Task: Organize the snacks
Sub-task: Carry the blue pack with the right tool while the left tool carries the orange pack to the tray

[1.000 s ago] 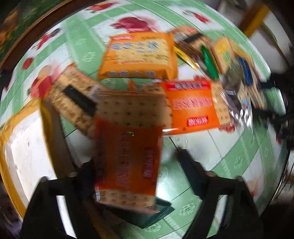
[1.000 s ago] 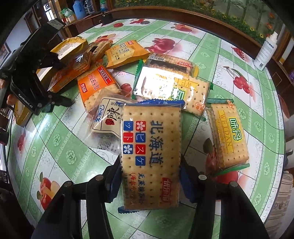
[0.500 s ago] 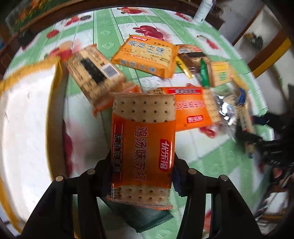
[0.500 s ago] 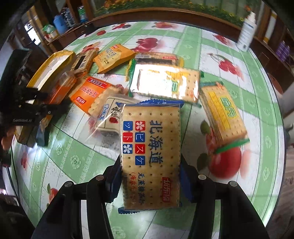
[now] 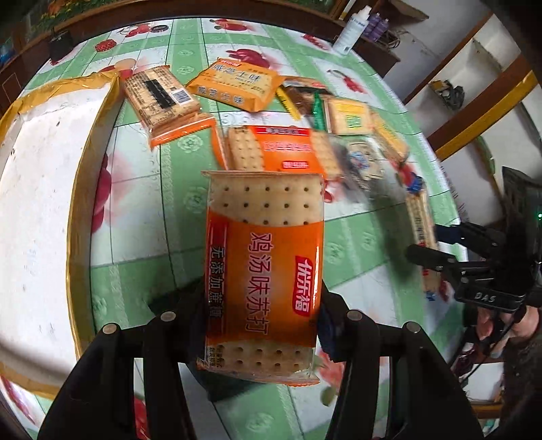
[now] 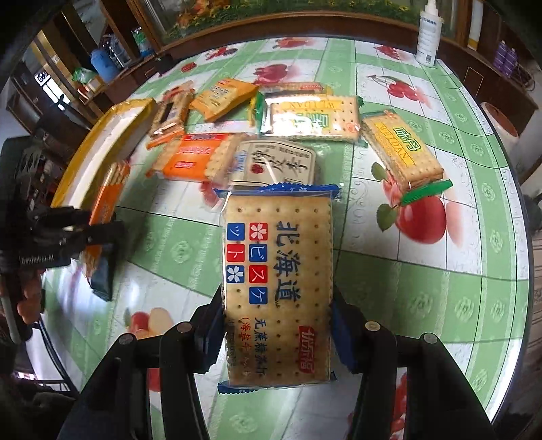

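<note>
Your left tool point(image 5: 262, 304) is clamped on the long sides of an orange cracker pack point(image 5: 264, 270), lifted off the surface point(image 5: 355, 243); its jaws closed on that pack only within the last second. Your right tool point(image 6: 277, 333) pinches a blue-trimmed cracker pack point(image 6: 277, 287) the same way, also raised. The yellow-rimmed tray point(image 5: 44, 203) lies just left of your left tool, its near rim close to the pack's left edge, its white floor bare. The loose packs point(image 6: 305, 118) crowd the far middle of the surface, several overlapping. A white bottle point(image 6: 429, 32) stands at the far edge. The near green checks between your two tools lie free.
</note>
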Demonstrator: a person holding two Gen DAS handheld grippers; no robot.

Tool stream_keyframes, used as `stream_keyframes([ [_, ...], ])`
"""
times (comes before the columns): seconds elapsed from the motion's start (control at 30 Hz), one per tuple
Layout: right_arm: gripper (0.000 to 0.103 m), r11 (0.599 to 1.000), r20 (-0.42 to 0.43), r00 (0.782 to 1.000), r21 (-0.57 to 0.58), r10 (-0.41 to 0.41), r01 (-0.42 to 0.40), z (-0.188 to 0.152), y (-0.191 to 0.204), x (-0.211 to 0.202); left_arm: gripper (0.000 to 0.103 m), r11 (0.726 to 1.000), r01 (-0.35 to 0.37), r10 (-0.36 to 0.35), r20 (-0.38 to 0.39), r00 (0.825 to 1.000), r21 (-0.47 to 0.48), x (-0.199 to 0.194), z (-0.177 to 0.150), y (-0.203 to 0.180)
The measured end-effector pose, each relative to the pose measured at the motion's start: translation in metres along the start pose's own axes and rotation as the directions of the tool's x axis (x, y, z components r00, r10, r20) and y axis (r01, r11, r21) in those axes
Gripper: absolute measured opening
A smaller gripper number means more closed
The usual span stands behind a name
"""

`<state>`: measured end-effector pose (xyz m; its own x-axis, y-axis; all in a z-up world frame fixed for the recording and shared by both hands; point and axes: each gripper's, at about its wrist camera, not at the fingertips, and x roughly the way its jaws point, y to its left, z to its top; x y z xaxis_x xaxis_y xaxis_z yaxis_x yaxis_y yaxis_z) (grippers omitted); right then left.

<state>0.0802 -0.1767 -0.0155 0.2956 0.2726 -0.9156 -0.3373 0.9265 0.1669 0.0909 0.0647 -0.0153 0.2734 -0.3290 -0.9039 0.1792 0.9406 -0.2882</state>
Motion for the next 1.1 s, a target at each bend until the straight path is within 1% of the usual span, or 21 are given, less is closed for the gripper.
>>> stream_keyframes([
  [0.1,0.056,1.0,-0.001,1.0,-0.02,-0.011,0.011,0.002,0.014,-0.006,0.051,1.0,0.016,-0.016,0.01,1.0,-0.001,-0.011,-0.003,-0.005],
  [0.2,0.056,0.999,0.0,1.0,-0.038,-0.007,0.007,0.01,0.033,-0.013,0.051,0.999,0.03,-0.03,0.024,0.999,-0.018,-0.023,-0.004,-0.007],
  [0.23,0.056,0.999,0.001,1.0,-0.049,-0.008,0.008,0.014,0.04,-0.014,0.052,0.999,0.038,-0.038,0.028,0.999,-0.026,-0.026,-0.003,-0.004],
  [0.33,0.055,0.995,0.007,1.0,-0.095,-0.006,0.007,0.032,0.069,-0.018,0.052,0.999,0.028,-0.025,0.057,0.998,-0.046,-0.046,0.0,0.011],
  [0.43,0.055,0.991,0.018,1.0,-0.132,0.011,-0.009,0.057,0.102,-0.019,0.052,0.998,-0.021,0.027,0.094,0.995,-0.067,-0.068,0.009,0.036],
  [0.53,0.055,0.987,0.023,0.999,-0.157,0.038,-0.034,0.086,0.141,-0.013,0.052,0.99,-0.101,0.111,0.104,0.988,-0.097,-0.083,0.024,0.075],
  [0.63,0.055,0.984,0.023,0.996,-0.16,0.083,-0.078,0.115,0.178,-0.001,0.052,0.978,-0.158,0.173,0.102,0.98,-0.14,-0.089,0.035,0.111],
  [0.67,0.055,0.983,0.02,0.995,-0.158,0.094,-0.09,0.125,0.189,0.006,0.052,0.97,-0.184,0.201,0.103,0.974,-0.156,-0.091,0.041,0.127],
  [0.7,0.055,0.982,0.014,0.994,-0.157,0.105,-0.101,0.133,0.2,0.013,0.052,0.967,-0.201,0.218,0.1,0.971,-0.157,-0.09,0.045,0.135],
  [0.77,0.055,0.981,0.011,0.993,-0.156,0.118,-0.115,0.151,0.221,0.029,0.052,0.952,-0.253,0.27,0.084,0.959,-0.17,-0.086,0.053,0.156],
  [0.83,0.055,0.982,0.011,0.993,-0.149,0.119,-0.116,0.168,0.237,0.044,0.052,0.949,-0.256,0.271,0.061,0.961,-0.185,-0.078,0.059,0.173],
  [0.9,0.055,0.984,0.004,0.992,-0.128,0.126,-0.125,0.185,0.25,0.062,0.052,0.945,-0.278,0.291,0.053,0.955,-0.172,-0.071,0.064,0.185],
  [0.93,0.055,0.985,0.0,0.992,-0.114,0.129,-0.128,0.19,0.252,0.069,0.052,0.945,-0.282,0.294,0.052,0.954,-0.164,-0.069,0.066,0.189],
  [1.0,0.055,0.985,-0.009,0.988,-0.084,0.151,-0.151,0.201,0.259,0.085,0.052,0.949,-0.274,0.284,0.04,0.958,-0.156,-0.062,0.07,0.196],
  [1.03,0.055,0.985,-0.013,0.987,-0.075,0.158,-0.158,0.205,0.262,0.092,0.052,0.946,-0.284,0.293,0.034,0.956,-0.157,-0.06,0.072,0.201],
  [1.1,0.055,0.986,-0.019,0.988,-0.066,0.151,-0.152,0.211,0.267,0.105,0.052,0.95,-0.274,0.28,0.019,0.96,-0.151,-0.055,0.075,0.208],
])
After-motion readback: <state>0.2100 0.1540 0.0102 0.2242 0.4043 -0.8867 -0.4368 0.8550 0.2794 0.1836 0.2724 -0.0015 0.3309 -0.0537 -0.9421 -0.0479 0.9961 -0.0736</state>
